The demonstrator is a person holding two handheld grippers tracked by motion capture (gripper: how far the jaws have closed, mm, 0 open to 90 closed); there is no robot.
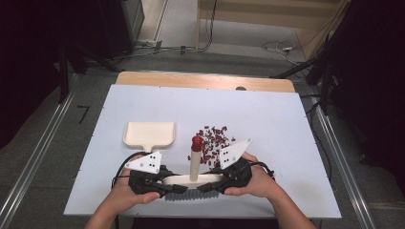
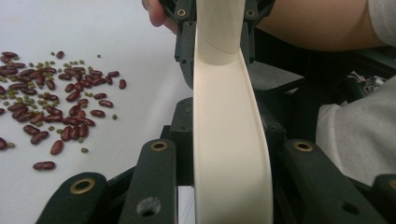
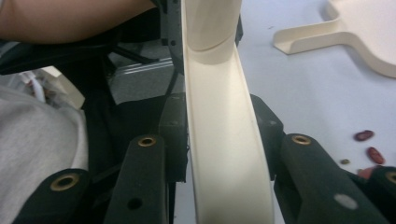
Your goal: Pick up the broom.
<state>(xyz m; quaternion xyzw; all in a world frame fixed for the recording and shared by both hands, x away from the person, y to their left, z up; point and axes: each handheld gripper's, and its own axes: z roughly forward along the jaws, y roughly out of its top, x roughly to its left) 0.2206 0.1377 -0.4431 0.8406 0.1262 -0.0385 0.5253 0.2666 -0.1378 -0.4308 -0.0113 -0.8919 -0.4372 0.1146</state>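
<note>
A cream hand brush [image 1: 191,180] with dark bristles lies along the table's near edge, and its upright handle [image 1: 195,160] ends in a red tip. My left gripper [image 1: 174,187] is shut on the brush's left end. My right gripper [image 1: 207,185] is shut on its right end. In the left gripper view the cream brush back [image 2: 231,140] runs between my black jaws toward the other gripper. The right gripper view has the same back [image 3: 224,140] clamped between its jaws. A pile of red beans [image 1: 214,140] mixed with small green ones [image 2: 51,98] lies just behind the brush.
A cream dustpan [image 1: 149,133] lies left of the beans, its handle pointing toward me. The white table top [image 1: 267,109] has a wooden strip along its far edge. Cables and dark stands sit on the floor beyond. The person's forearms rest at the near edge.
</note>
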